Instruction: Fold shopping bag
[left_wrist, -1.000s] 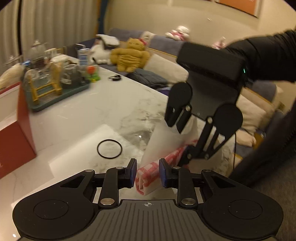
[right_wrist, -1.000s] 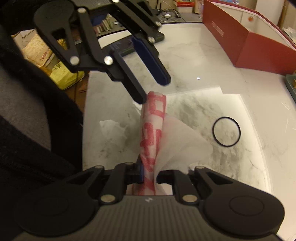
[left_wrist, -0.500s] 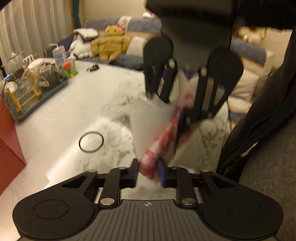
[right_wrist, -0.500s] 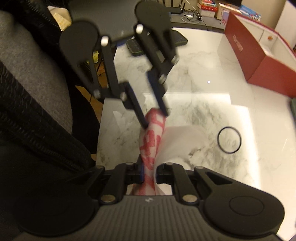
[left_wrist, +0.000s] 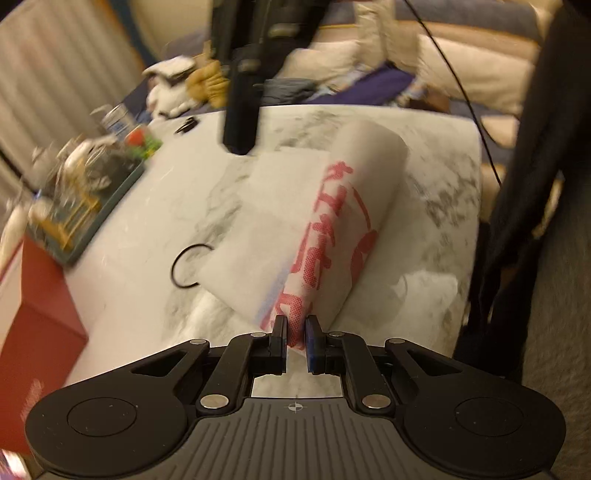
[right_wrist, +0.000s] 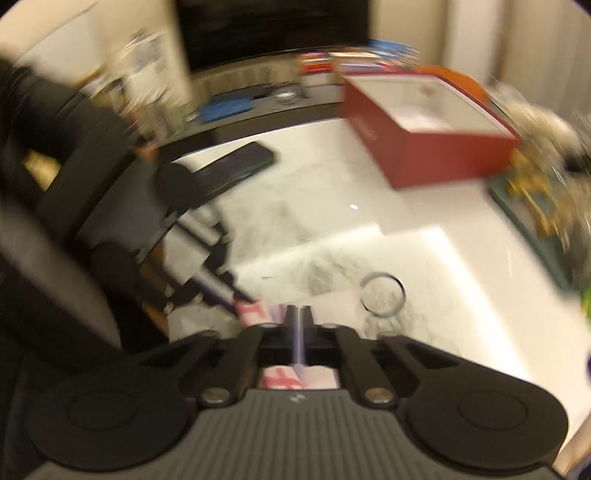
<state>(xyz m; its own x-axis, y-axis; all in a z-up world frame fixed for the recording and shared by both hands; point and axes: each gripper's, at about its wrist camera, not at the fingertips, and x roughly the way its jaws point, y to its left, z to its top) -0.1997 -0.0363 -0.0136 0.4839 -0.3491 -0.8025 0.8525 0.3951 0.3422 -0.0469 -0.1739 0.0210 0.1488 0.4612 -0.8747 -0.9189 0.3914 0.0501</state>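
The shopping bag (left_wrist: 325, 221) is white with red print, rolled into a loose tube on the marble table (left_wrist: 436, 192). My left gripper (left_wrist: 295, 338) is shut on the tube's near end. My right gripper (right_wrist: 298, 314) has its jaws closed together and looks empty; the bag's pink edge (right_wrist: 253, 312) lies just left of and under it. The right gripper (left_wrist: 240, 144) also shows blurred above the bag's far side in the left wrist view. The left gripper (right_wrist: 236, 297) shows in the right wrist view at the bag's end.
A black ring (left_wrist: 186, 267) lies on the table beside the bag, also in the right wrist view (right_wrist: 382, 293). A red box (right_wrist: 424, 133) and a dish tray (left_wrist: 88, 199) stand further back. A dark phone (right_wrist: 236, 166) lies near the table edge. A sofa is beyond.
My right gripper has let go of the bag, closed and pulled up and away. My left gripper has closed on the bag's end. The bag now lies flatter on the table.
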